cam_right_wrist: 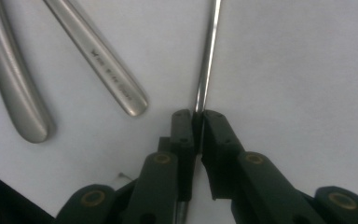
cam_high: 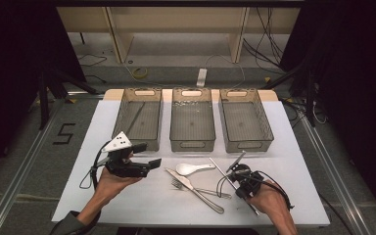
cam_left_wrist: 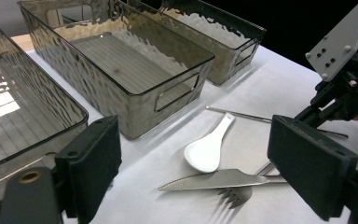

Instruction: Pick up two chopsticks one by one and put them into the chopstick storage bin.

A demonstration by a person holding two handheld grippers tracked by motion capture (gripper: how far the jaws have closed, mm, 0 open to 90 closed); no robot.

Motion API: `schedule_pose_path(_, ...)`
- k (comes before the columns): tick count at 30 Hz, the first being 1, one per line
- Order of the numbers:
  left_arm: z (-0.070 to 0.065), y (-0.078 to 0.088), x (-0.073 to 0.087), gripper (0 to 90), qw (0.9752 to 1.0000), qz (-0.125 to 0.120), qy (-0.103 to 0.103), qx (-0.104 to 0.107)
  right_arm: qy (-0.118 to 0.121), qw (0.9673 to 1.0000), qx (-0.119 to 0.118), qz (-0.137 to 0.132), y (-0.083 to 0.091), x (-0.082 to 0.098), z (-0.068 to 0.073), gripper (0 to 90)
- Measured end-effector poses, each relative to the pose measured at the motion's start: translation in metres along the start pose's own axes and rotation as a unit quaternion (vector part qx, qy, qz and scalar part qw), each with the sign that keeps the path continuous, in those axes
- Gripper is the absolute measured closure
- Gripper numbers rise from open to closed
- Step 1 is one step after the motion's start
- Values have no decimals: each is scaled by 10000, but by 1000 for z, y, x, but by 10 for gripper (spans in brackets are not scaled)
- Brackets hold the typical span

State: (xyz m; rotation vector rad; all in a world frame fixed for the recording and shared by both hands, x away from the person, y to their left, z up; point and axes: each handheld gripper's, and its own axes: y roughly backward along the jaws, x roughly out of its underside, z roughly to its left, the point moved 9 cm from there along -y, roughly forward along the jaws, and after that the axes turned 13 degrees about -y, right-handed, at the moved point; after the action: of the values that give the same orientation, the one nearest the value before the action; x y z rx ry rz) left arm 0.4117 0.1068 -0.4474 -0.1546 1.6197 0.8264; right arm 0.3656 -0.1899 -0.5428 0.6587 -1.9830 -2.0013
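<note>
White paper covers the counter, which takes up the middle of the high view. Along its far edge stand three smoky, see-through plastic bins in a row: the left bin, the middle bin and the right bin. Below them, toward the lower left of the frame, the left claw is held above the paper in the person's left hand; its jaws stand wide apart with nothing between them, as the left gripper view shows plainly. At the lower right the right claw points down at the paper, and in the right gripper view its jaws are pinched tight on a thin metal chopstick, which runs up from between the pads to the top of the frame and lies flat on the paper. In the high view that chopstick slants at the lower right of centre. Left of it lie a knife, crossed over a fork, and above them a small white spoon
</note>
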Motion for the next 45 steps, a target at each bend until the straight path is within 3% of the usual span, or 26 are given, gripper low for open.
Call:
schedule_pose_path(14, 0, 0, 0, 175, 10000, 21, -18, -8, 124, 9999, -32, -85, 2, 2, -11, 861)
schedule_pose_path(22, -1, -1, 0, 177, 10000, 52, -22, 17, 208, 9991, -152, -338, 11, 1, -13, 862)
schedule_pose_path(30, -3, -2, 0, 181, 9999, 61, -61, 64, 254, 9986, -213, -418, 17, 1, -13, 862)
schedule_pose_path(34, -5, -5, -2, 186, 9999, 57, -94, 119, 304, 9970, -334, -632, 28, -2, -11, 863)
schedule_pose_path(35, -7, -10, -2, 187, 9994, 195, -179, 218, 302, 9967, -364, -665, 31, -3, -10, 862)
schedule_pose_path(38, -9, -17, -1, 187, 9986, 324, -111, 393, 384, 9955, -428, -754, 36, -5, -8, 862)
schedule_pose_path(39, -15, -26, -2, 187, 9972, 475, -242, 520, 466, 9946, -447, -809, 42, -6, -4, 862)
schedule_pose_path(40, -15, -26, -2, 187, 9972, 475, -242, 520, 466, 9946, -447, -809, 42, -6, -4, 862)
schedule_pose_path(42, -23, -34, -4, 184, 9954, 576, -442, 622, 622, 9929, -504, -884, 49, -9, 3, 862)
schedule_pose_path(43, -31, -42, -6, 176, 9932, 664, -557, 777, 690, 9922, -490, -910, 51, -10, 6, 862)
schedule_pose_path(44, -31, -42, -6, 173, 9932, 664, -557, 777, 748, 9916, -504, -923, 53, -11, 9, 862)
schedule_pose_path(45, -40, -50, -6, 171, 9899, 796, -767, 884, 843, 9908, -518, -925, 54, -11, 13, 862)
